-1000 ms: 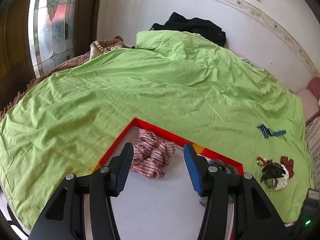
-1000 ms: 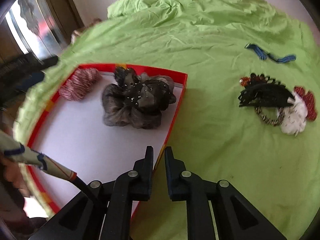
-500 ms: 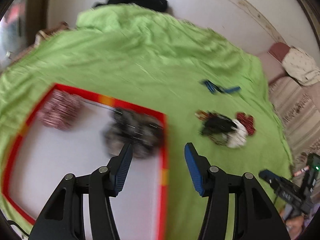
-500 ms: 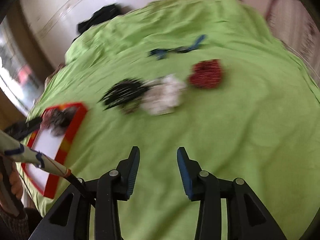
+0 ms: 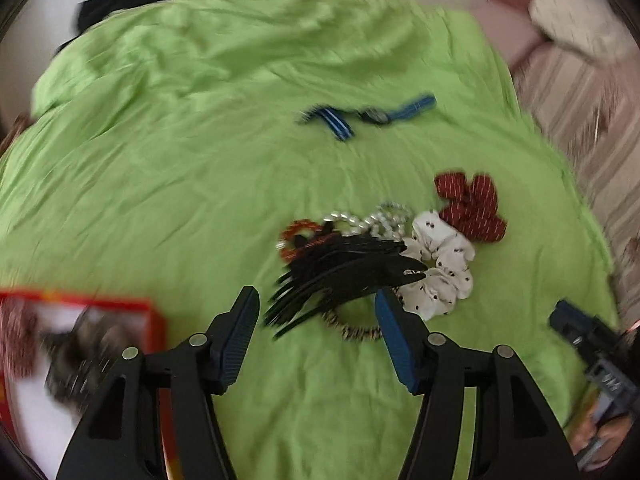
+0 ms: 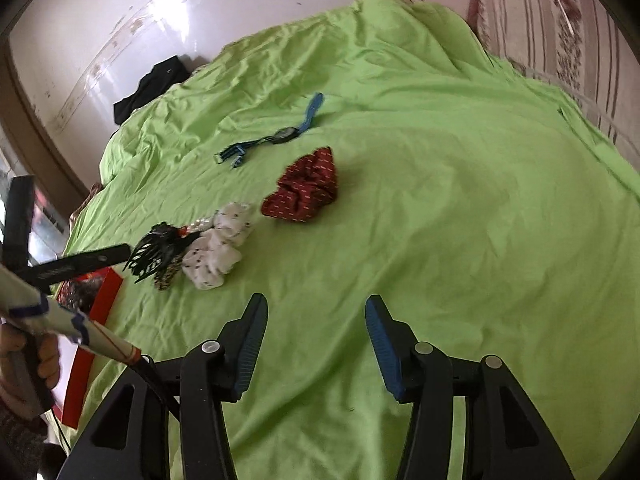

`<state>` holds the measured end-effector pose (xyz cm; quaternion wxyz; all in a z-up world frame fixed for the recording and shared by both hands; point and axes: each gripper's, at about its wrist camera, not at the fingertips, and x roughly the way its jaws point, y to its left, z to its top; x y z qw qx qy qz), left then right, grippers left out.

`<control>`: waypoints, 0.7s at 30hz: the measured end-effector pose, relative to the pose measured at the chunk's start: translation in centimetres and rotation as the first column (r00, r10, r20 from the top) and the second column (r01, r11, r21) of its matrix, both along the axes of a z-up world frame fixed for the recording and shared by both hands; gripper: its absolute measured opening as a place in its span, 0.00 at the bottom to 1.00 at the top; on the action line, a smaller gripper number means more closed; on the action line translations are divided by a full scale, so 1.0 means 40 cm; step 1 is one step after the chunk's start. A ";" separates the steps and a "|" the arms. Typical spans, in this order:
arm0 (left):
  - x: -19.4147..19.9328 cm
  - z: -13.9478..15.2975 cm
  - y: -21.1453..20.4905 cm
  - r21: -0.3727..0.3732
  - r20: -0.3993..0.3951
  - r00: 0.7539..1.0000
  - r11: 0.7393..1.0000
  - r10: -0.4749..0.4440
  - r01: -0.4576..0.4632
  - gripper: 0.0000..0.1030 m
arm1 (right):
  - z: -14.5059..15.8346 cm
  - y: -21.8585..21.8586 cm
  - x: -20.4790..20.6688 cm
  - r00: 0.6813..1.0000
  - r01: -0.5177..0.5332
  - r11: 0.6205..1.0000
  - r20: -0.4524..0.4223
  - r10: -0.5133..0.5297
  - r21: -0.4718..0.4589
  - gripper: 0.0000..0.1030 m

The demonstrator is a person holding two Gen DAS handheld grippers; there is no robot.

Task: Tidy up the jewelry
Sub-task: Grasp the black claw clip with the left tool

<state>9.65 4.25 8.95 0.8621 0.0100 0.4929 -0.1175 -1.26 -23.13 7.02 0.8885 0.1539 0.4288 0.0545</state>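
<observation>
A pile of accessories lies on the green bedspread (image 5: 200, 168): a black claw clip (image 5: 344, 272), a white dotted scrunchie (image 5: 440, 264), a red scrunchie (image 5: 472, 208), a pearl string (image 5: 372, 220), an orange ring (image 5: 298, 236) and a leopard band (image 5: 356, 332). My left gripper (image 5: 316, 320) is open, just before the clip. The red-rimmed tray (image 5: 156, 320) at lower left holds a dark scrunchie (image 5: 80, 360) and a striped one (image 5: 16, 340). My right gripper (image 6: 316, 332) is open and empty over bare sheet, with the pile (image 6: 208, 252) to its left.
A blue watch (image 5: 372, 116) lies farther back on the bed; it also shows in the right wrist view (image 6: 280, 134). Black clothing (image 6: 152, 84) lies by the wall. A striped mattress edge (image 5: 580, 120) runs along the right.
Both grippers have swung right, away from the tray toward the pile. My right gripper has gone from shut to open. The left stays open.
</observation>
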 end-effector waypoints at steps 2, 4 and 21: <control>0.024 -0.028 -0.034 0.076 -0.014 0.999 0.996 -0.040 0.041 0.58 | -0.003 -0.017 0.006 1.000 0.007 0.999 -0.003 -0.007 0.033 0.53; 0.028 -0.039 -0.046 0.129 -0.005 0.999 0.991 -0.045 0.045 0.35 | 0.003 -0.028 0.007 1.000 0.013 0.999 0.012 -0.013 0.037 0.53; -0.291 0.022 0.035 -0.111 -0.021 0.999 0.993 -0.044 0.042 0.05 | -0.022 -0.007 -0.017 1.000 -0.003 0.996 -0.018 0.005 0.089 0.53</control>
